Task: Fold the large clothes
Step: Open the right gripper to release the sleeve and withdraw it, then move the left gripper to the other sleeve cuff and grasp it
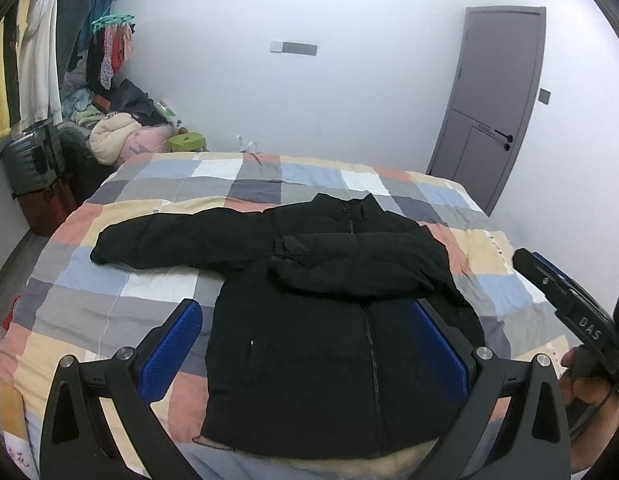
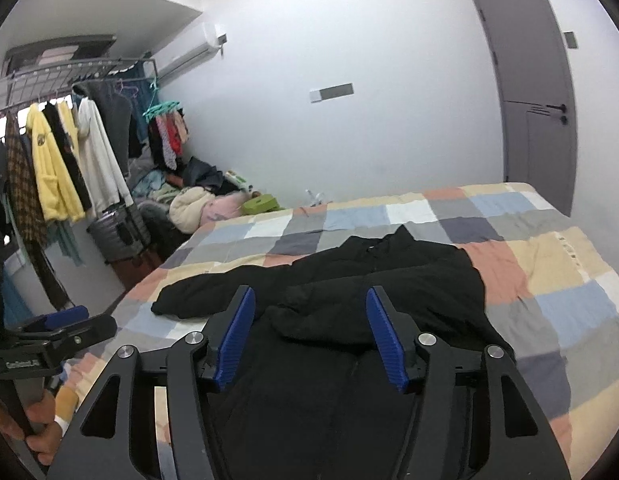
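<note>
A black zip jacket (image 1: 329,320) lies front-up on the checkered bed (image 1: 157,276), collar toward the far wall. Its left sleeve (image 1: 157,244) stretches out to the left; its right sleeve (image 1: 349,264) is folded across the chest. My left gripper (image 1: 309,344) is open and empty, held above the jacket's lower body. The right gripper's body (image 1: 577,316) shows at the right edge. In the right wrist view my right gripper (image 2: 311,332) is open and empty above the jacket (image 2: 349,360), near the folded sleeve (image 2: 321,316). The left gripper (image 2: 57,328) shows at the left.
A clothes rack (image 2: 61,136) with hanging garments, a suitcase (image 2: 117,232) and a pile of clothes (image 2: 197,204) stand left of the bed. A grey door (image 1: 493,96) is at the far right. The bed's (image 2: 549,264) right side shows bare quilt.
</note>
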`<action>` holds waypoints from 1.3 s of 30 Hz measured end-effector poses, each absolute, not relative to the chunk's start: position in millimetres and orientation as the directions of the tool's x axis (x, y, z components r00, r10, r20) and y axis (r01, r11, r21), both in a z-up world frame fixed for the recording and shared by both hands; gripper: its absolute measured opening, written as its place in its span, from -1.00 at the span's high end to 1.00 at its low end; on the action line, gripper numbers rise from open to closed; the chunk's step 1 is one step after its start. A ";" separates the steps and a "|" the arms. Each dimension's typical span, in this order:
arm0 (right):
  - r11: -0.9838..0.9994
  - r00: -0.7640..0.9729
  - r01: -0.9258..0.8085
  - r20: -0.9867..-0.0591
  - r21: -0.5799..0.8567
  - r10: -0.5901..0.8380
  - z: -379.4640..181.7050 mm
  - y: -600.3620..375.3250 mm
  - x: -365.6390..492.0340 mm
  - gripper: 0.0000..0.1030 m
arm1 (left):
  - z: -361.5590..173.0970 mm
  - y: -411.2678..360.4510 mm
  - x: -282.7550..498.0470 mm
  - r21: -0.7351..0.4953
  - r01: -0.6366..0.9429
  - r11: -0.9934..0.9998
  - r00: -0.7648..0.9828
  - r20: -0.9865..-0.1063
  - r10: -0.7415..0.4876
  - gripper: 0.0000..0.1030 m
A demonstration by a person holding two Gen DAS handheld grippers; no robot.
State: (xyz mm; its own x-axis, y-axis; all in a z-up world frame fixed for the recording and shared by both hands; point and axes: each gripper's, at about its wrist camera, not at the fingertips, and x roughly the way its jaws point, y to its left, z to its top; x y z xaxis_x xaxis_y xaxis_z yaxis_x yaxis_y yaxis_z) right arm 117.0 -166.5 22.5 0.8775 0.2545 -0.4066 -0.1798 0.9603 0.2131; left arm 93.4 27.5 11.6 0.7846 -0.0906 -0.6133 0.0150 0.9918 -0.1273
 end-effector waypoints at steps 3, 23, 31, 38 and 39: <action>0.965 0.887 -0.163 -0.398 0.206 0.235 23.6 -168.8 91.5 -0.21 | 11.8 23.9 75.4 -0.130 0.022 0.991 0.788 -0.608 -0.097 -0.99; 0.983 0.918 -0.095 -0.369 0.160 0.148 -4.6 -168.3 -20.3 -0.50 | 0.8 11.2 -16.7 -0.121 0.070 0.990 0.803 -0.581 -0.128 -0.99; 0.986 0.917 -0.087 -0.376 0.140 0.134 -29.3 -161.6 -28.4 -0.62 | -16.2 18.7 -17.6 -0.126 0.085 0.988 0.803 -0.579 -0.142 -0.99; 0.991 0.927 -0.062 -0.362 0.120 0.101 -53.1 -158.1 -17.5 -0.99 | -41.0 39.0 2.0 -0.147 0.101 0.984 0.800 -0.576 -0.168 -0.99; 0.991 0.929 -0.057 -0.358 0.122 0.097 -56.4 -158.7 -14.7 -0.99 | -44.6 43.8 7.2 -0.150 0.103 0.983 0.798 -0.578 -0.172 -0.99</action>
